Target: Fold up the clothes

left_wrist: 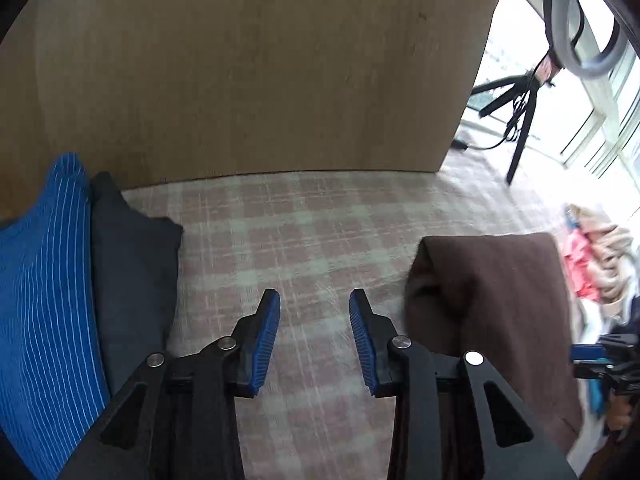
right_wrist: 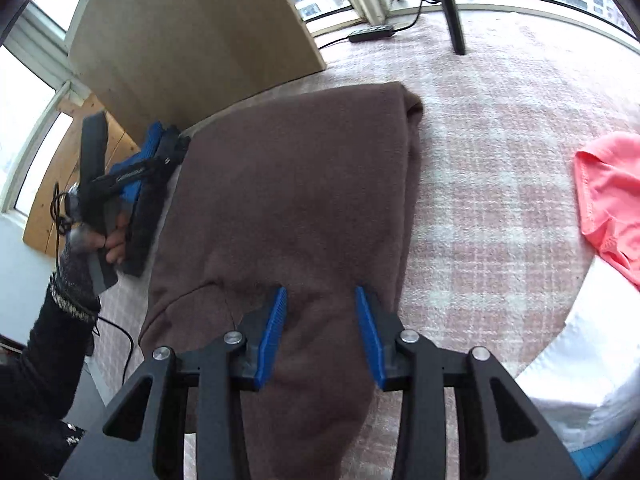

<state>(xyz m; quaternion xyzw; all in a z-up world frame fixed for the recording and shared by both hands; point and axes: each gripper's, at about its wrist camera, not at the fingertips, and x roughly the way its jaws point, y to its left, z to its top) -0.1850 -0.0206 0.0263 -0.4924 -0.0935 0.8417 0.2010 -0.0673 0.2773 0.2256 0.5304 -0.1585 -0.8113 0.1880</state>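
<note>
On the pink plaid bedcover (right_wrist: 500,168) lies a brown garment (right_wrist: 288,200), folded into a long strip that runs from near the wooden board (right_wrist: 192,28) back toward the right wrist camera. Above its near end hangs the right gripper (right_wrist: 321,308), jaws spread wide with nothing between them; the blue pads (right_wrist: 276,328) stand apart over the brown cloth, though whether they touch it cannot be told from this angle. The left gripper (left_wrist: 315,312) is likewise wide open and empty, poised over bare bedcover between the brown garment (left_wrist: 492,300) on its right and a stack on its left. That stack holds a blue striped garment (left_wrist: 44,300) with a dark grey garment (left_wrist: 132,280) just beside it, both lying against the foot of the board. In the right wrist view a hand (right_wrist: 106,240) in a dark sleeve grips the left tool's handle. A coral-pink garment (right_wrist: 608,200) lies well apart to the right, with white cloth (right_wrist: 592,360) nearer the camera. A black tripod (left_wrist: 520,120) stands by the bright window.
</note>
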